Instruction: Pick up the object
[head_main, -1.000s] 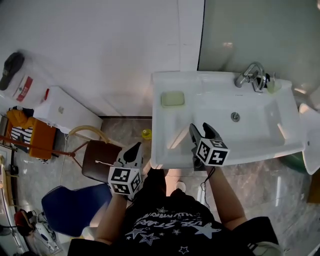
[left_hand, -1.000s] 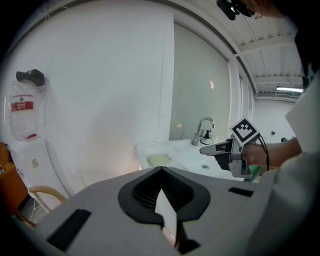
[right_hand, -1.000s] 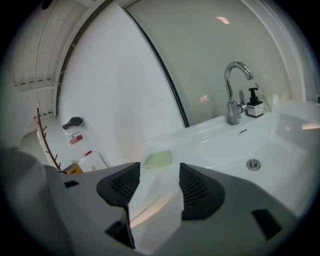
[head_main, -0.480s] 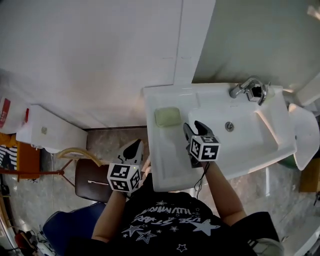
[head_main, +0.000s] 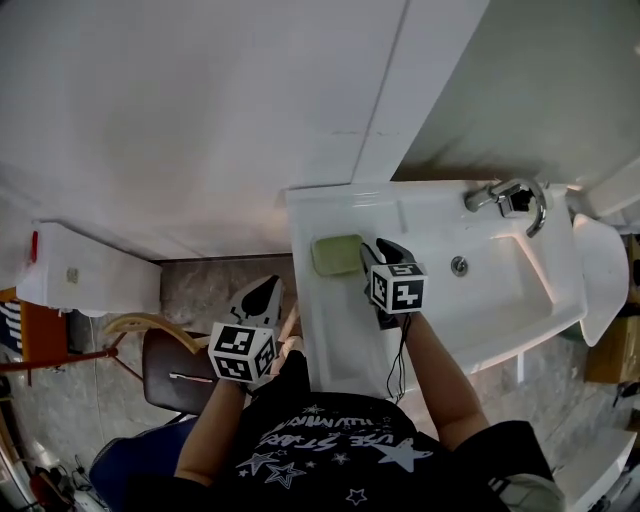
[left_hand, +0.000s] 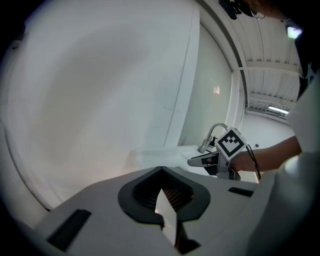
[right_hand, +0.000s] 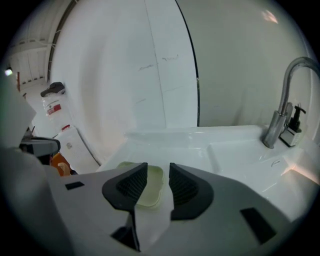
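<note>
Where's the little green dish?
The green dish sits on the left ledge of the sink in the head view, right in front of the right gripper, whose closing jaws point at it.

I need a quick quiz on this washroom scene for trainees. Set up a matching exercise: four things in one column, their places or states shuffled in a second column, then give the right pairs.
Things:
1. pale green dish
2. faucet
3. left tongs
4. brown stool

Places or states:
A. on the floor, left of the sink
B. shut, held outside the sink
C. on the sink's left ledge
D. at the sink's back edge

Pairs: 1-C; 2-D; 3-B; 4-A
</note>
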